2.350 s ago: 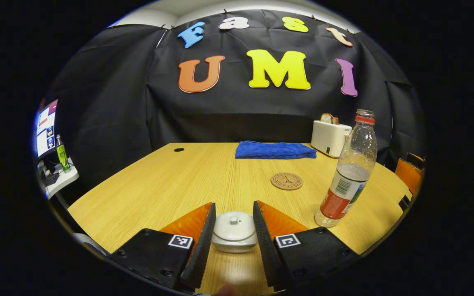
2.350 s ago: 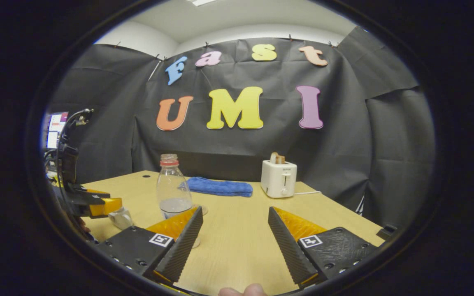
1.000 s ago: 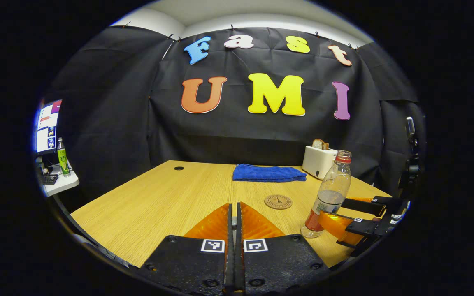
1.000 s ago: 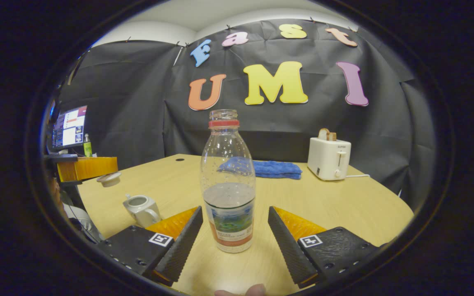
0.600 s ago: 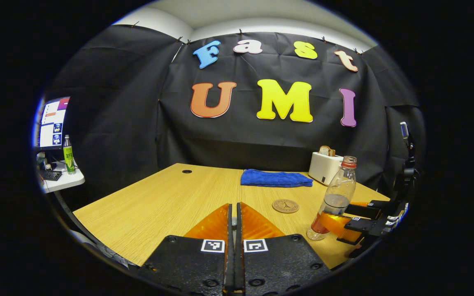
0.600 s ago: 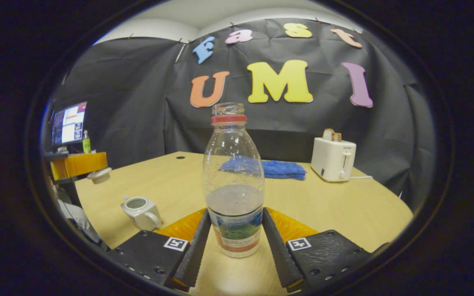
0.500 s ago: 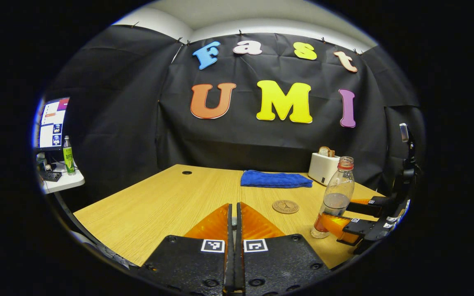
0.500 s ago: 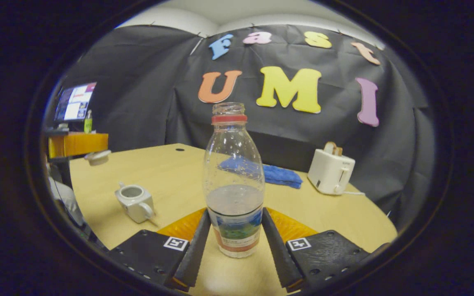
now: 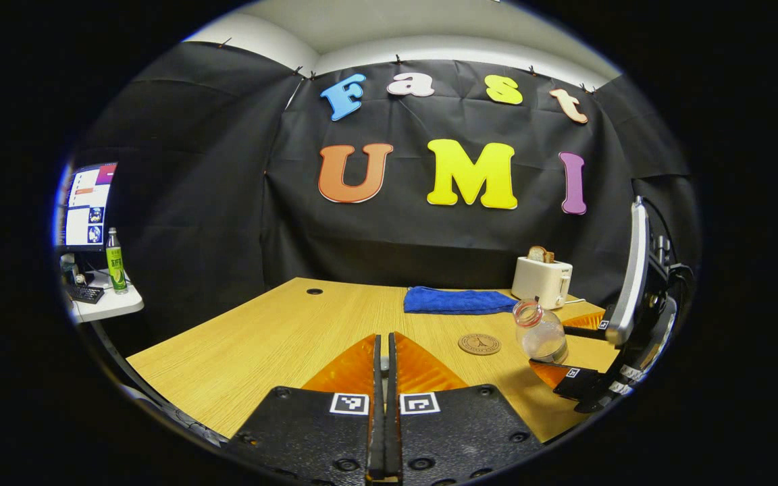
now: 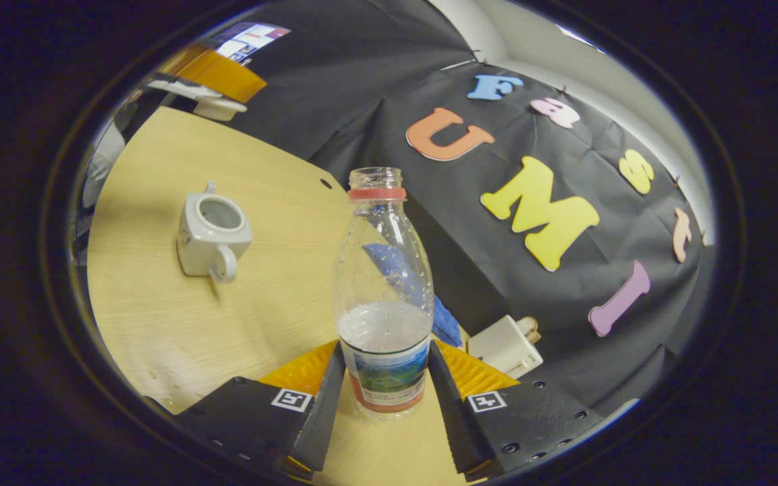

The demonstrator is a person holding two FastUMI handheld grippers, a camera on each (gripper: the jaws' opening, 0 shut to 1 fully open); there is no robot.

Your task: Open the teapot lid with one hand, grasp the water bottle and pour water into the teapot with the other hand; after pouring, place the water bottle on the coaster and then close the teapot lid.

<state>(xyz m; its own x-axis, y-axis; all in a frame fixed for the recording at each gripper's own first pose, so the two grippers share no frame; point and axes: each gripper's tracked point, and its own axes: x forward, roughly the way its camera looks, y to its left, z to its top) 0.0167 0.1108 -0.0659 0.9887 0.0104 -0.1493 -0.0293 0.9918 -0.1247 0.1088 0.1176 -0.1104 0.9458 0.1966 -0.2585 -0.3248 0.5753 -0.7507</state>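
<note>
My right gripper [image 10: 385, 347] is shut on the label of a clear water bottle [image 10: 383, 270] with a red neck ring, no cap and a little water. The bottle leans over the table. In the left gripper view the bottle [image 9: 539, 335] tilts left, its mouth up and to the left. The white teapot [image 10: 212, 233] stands open on the table, left of the bottle's mouth and apart from it. My left gripper [image 9: 383, 337] is shut; the right gripper view shows the white lid [image 10: 219, 106] hanging from it, high at the upper left. A round coaster [image 9: 479, 343] lies left of the bottle.
A folded blue towel [image 9: 458, 300] and a white toaster [image 9: 541, 282] with bread sit at the table's back. A monitor [image 9: 85, 206] and a green bottle [image 9: 115, 270] stand on a side desk at far left. The wooden table [image 9: 274, 331] has bare surface on the left.
My right gripper closed on the bottle, lifted it and tipped it towards the teapot. My left gripper shut on the lid, raised it off the pot and has kept it up.
</note>
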